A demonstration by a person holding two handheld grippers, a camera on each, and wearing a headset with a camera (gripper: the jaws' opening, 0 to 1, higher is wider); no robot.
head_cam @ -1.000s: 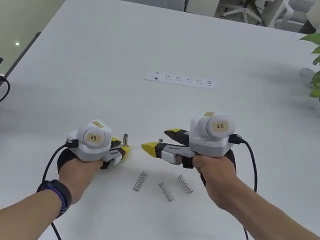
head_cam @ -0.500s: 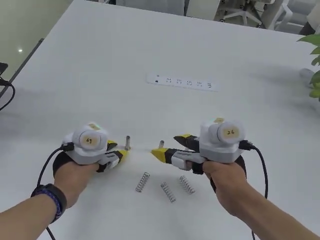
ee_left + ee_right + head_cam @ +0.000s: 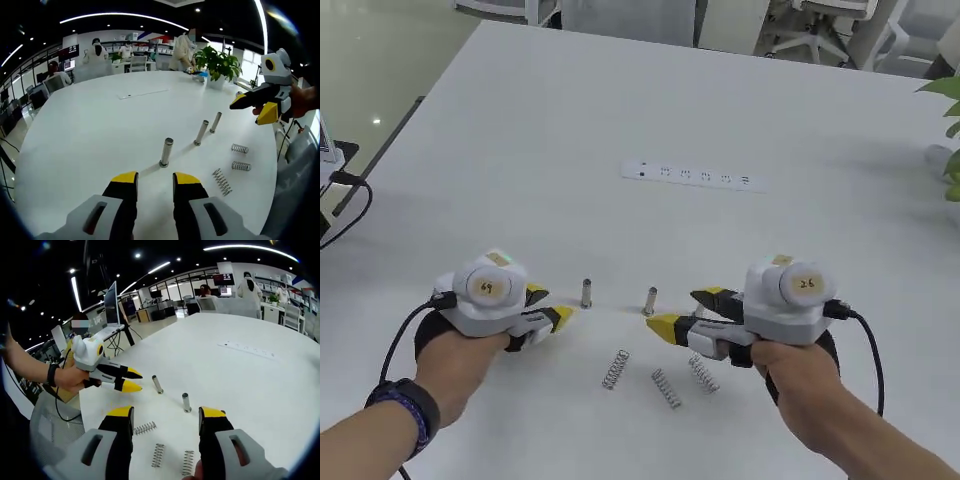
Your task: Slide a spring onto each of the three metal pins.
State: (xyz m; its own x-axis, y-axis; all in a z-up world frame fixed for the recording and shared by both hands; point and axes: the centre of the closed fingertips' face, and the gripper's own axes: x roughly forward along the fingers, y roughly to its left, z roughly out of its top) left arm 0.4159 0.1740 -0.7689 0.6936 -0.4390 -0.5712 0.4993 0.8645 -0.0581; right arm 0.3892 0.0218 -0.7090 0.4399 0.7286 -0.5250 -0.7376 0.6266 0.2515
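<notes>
Choosing one spring and one pin looks like the step in hand, since none of the three small silvery coiled-wire springs (image 3: 666, 387) is on a pin. All three lie on their sides, loosely fanned, on the white tabletop (image 3: 620, 110), on the person's side of the three short upright grey metal pins (image 3: 201, 132), which stand bare in a row. The right gripper (image 3: 165, 415) hovers just over the springs, its yellow-tipped jaws spread wide and empty. The left gripper (image 3: 155, 182) points at the nearest pin with a narrower gap, also empty. To do this well, I would pinch a spring lightly across its middle without crushing the coils, turn it upright, centre its bore over a pin's top and release. The springs look light, open-wound and apt to roll.
</notes>
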